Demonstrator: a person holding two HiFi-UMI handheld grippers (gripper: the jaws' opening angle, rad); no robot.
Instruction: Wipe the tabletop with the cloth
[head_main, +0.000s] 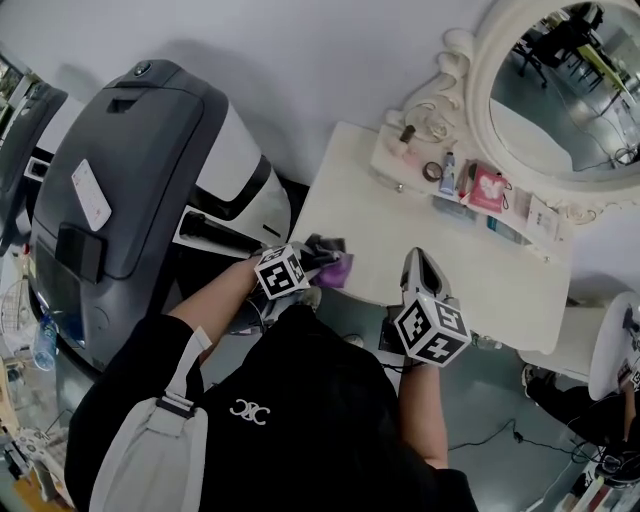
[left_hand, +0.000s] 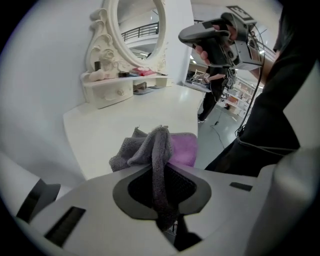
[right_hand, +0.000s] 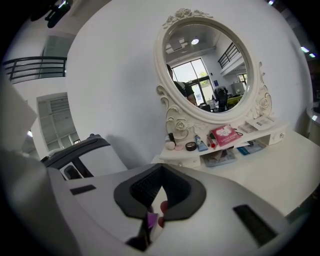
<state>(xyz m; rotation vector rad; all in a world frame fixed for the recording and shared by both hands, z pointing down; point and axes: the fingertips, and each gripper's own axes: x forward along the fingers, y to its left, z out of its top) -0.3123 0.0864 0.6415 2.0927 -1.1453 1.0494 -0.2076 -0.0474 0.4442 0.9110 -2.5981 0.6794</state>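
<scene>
At the far left a big grey and white machine (head_main: 130, 190) is standing beside the desk (head_main: 400, 230). Just right of it, the left claw (left_hand: 161, 190) is clenching the cloth (left_hand: 150, 147), with a grey fold pinched deep between its jaws. The cloth is sitting at the desk's near left corner, close over the edge. Whether it is pressing on the surface I cannot tell.

The cloth is bunched rather than spread. Its pinched grey band is running straight out from the claw, toward the far side of the desk, and a purple face is showing on its right. In the head view the whole bundle is stretching left to right along the near edge, so its long axis probably lies that way.

The wipe seems to be only starting, with most of the white top lying to the right. To do it well, the claw should probably be tipping down so the loose part lies flat, then dragging in long overlapping passes rightward with the grip firm. A bunched wad will be touching only a narrow strip.

Further right, the right claw (right_hand: 152, 212) is hanging above the near edge, jaws together and gripping nothing. At the far right, small toiletries are crowding a shelf (head_main: 470, 195) under an ornate oval mirror (head_main: 570, 80). Passes should be stopping short of them.
</scene>
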